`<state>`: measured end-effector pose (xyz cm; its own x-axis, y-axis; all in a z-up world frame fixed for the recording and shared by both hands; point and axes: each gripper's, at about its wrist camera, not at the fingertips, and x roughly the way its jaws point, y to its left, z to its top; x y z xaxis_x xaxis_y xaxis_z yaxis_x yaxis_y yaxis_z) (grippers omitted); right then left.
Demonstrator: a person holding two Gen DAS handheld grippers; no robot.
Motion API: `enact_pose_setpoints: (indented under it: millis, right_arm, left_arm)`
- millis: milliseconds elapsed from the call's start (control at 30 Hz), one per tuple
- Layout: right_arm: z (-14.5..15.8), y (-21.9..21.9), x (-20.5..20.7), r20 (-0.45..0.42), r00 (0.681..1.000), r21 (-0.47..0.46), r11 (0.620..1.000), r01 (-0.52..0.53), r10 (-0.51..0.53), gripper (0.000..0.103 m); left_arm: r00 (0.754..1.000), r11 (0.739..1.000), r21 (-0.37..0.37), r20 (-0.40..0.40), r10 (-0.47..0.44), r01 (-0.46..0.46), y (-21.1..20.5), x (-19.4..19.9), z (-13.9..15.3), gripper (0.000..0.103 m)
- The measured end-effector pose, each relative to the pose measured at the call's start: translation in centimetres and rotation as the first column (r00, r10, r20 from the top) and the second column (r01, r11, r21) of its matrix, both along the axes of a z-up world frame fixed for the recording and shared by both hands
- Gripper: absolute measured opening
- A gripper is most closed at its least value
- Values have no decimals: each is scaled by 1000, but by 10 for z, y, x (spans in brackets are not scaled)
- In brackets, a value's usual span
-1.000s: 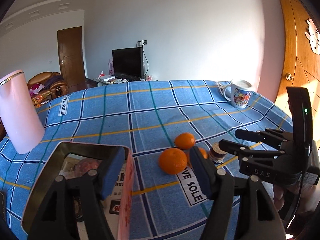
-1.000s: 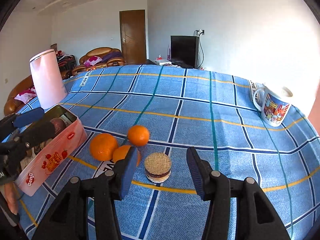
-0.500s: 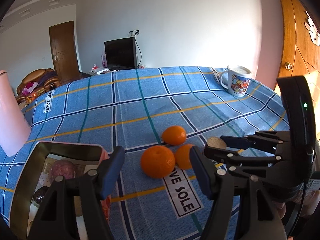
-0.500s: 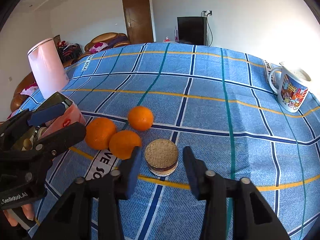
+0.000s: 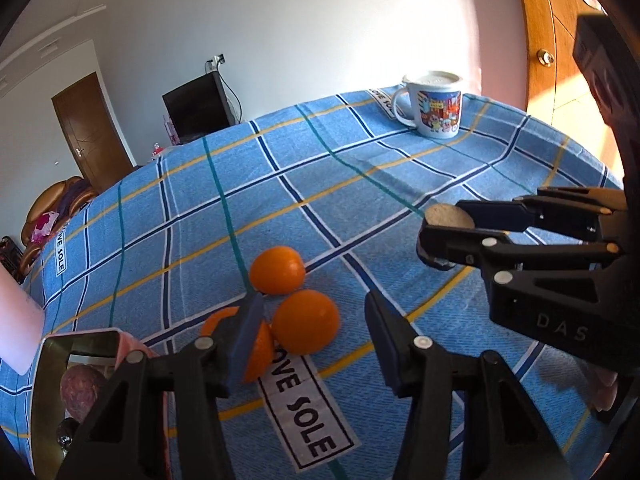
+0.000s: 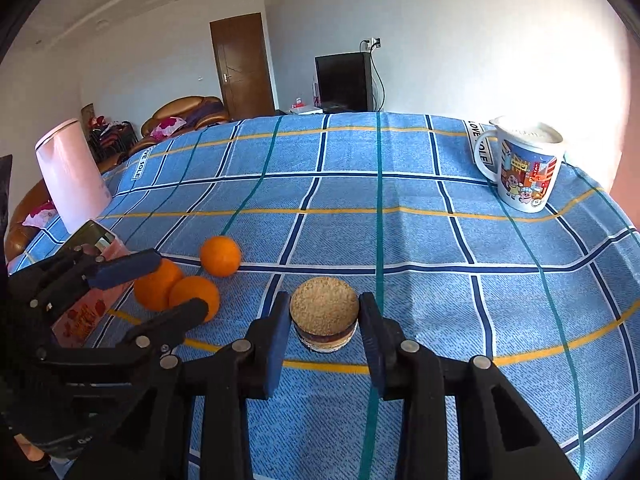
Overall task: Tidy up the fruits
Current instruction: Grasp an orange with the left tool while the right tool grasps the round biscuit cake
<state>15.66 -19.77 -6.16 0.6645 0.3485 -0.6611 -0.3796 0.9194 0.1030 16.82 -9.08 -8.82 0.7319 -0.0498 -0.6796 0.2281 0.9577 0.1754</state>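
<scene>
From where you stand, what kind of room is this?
Most likely a home living room. A sofa stands by a wooden door, a television sits against the far wall, and the table's blue checked cloth holds a cartoon mug and oranges.

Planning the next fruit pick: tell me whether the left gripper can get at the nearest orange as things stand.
Probably yes. The left gripper is open, and the nearest orange sits on the tablecloth between its fingers. Two more oranges press close on its left, so one finger may nudge them. The right gripper is off to the side.
</scene>
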Motion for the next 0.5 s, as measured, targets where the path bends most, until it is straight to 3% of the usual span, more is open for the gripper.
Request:
enact_pose_setpoints:
  millis: [133,200,500]
  right_arm:
    - [1,1,-2,6,1000,-2,1000,-4,4,36]
    - [1,1,-2,7,1000,-1,1000,-5,5,36]
    - [6,-4,-9,46,999,23,1000,3,-4,36]
  left_arm:
    - [1000,999,53,-25,16,-14,-6,10,-6,49]
    - [999,996,79,-15,37,-36,-5,13,-7,37]
    - [999,998,-67,52,4,0,11,-5,9,36]
